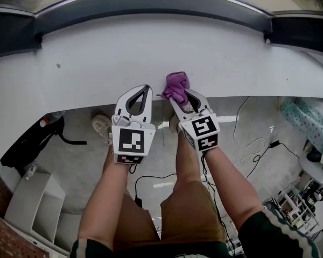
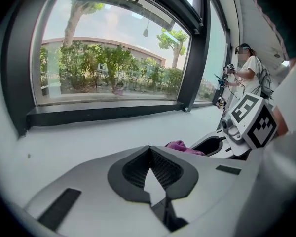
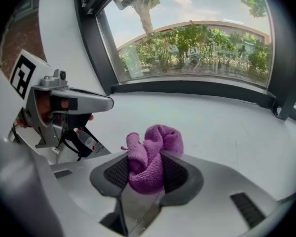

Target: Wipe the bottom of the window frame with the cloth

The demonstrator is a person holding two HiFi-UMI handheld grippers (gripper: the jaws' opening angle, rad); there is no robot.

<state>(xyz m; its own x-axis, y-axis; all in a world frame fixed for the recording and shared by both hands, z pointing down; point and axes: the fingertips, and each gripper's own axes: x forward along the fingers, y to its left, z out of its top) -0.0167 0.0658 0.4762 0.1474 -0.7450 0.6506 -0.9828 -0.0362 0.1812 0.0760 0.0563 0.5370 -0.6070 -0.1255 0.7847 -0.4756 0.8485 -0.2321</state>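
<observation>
A bunched purple cloth (image 1: 176, 86) (image 3: 150, 154) (image 2: 181, 146) is pinched between the jaws of my right gripper (image 1: 178, 94) (image 3: 147, 168), over the near edge of the white sill (image 1: 151, 58). My left gripper (image 1: 146, 88) (image 2: 149, 158) hovers just left of it at the sill's edge, shut, its tips meeting with nothing between them. The dark bottom rail of the window frame (image 1: 151, 4) (image 3: 197, 89) (image 2: 103, 113) runs along the far side of the sill, well beyond both grippers. The cloth is not touching the rail.
Below the sill's edge is the floor with a black bag (image 1: 35, 141), white shelving (image 1: 29, 208), trailing cables (image 1: 247, 144) and a shoe (image 1: 101, 125). A plastic bottle (image 3: 86, 139) shows in the right gripper view. Another person (image 2: 245, 70) stands far right by the window.
</observation>
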